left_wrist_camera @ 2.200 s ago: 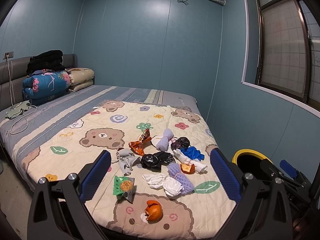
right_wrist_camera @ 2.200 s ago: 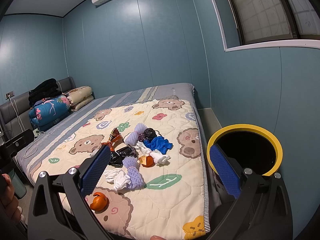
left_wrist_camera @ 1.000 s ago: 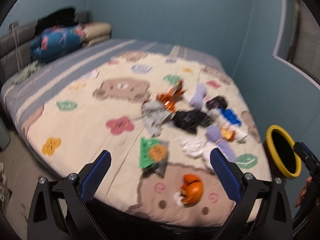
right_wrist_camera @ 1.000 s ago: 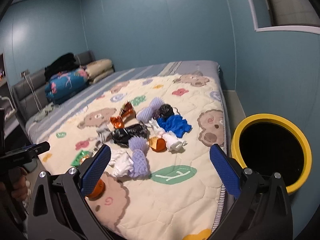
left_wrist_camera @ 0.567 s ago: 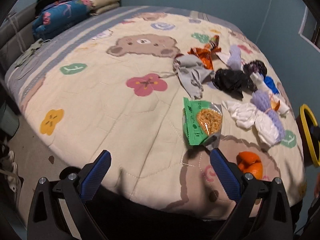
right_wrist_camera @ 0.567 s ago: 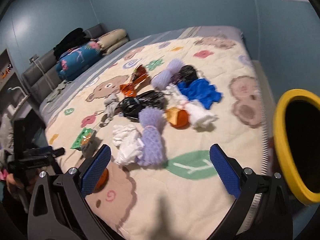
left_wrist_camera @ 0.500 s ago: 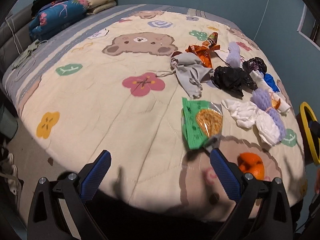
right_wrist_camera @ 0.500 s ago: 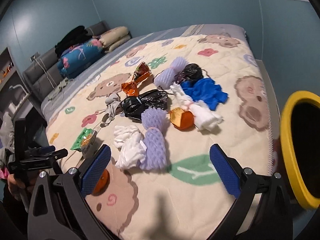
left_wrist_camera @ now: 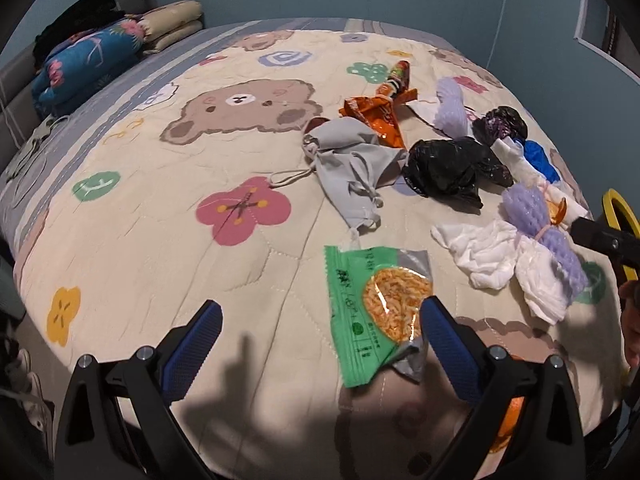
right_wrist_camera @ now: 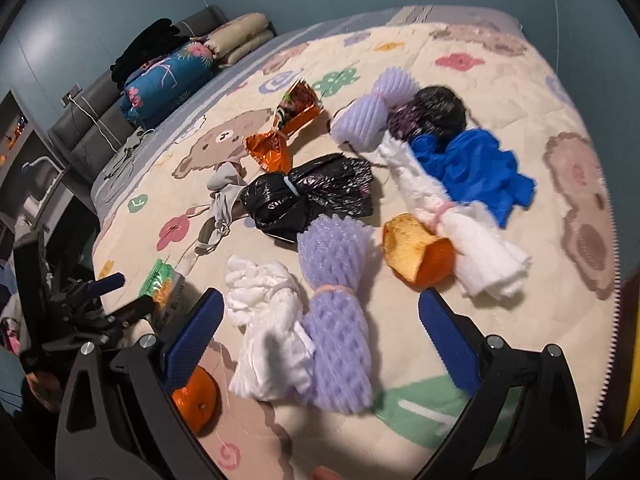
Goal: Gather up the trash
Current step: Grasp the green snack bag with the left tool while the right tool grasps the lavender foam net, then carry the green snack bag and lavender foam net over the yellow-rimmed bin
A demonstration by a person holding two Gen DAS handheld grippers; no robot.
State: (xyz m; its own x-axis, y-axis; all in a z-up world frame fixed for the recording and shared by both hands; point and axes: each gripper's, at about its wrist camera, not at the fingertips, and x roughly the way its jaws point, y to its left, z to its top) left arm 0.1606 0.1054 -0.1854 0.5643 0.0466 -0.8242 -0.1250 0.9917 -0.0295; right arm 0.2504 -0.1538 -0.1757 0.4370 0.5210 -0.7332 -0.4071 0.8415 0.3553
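Observation:
Trash lies scattered on a bear-print quilt (left_wrist_camera: 160,248). In the left wrist view my left gripper (left_wrist_camera: 320,344) hangs open over the quilt, with a green snack packet (left_wrist_camera: 372,312) between its fingers, near the right one. Beyond lie a grey face mask (left_wrist_camera: 352,160), an orange wrapper (left_wrist_camera: 380,112) and a black bag (left_wrist_camera: 448,168). In the right wrist view my right gripper (right_wrist_camera: 320,340) is open just above a purple foam net (right_wrist_camera: 336,320) and a white wad (right_wrist_camera: 264,320). An orange peel (right_wrist_camera: 416,256), a white foam roll (right_wrist_camera: 452,220) and a blue glove (right_wrist_camera: 472,168) lie further off.
A yellow-rimmed bin (left_wrist_camera: 620,208) stands off the bed's right side. Folded bedding (left_wrist_camera: 88,56) and pillows (left_wrist_camera: 172,24) sit at the head of the bed. An orange (right_wrist_camera: 196,396) lies by the right gripper's left finger. The quilt's left half is bare.
Both grippers have moved down and closer to the quilt. The green packet now sits between the left fingers, and the purple foam net fills the space before the right gripper.

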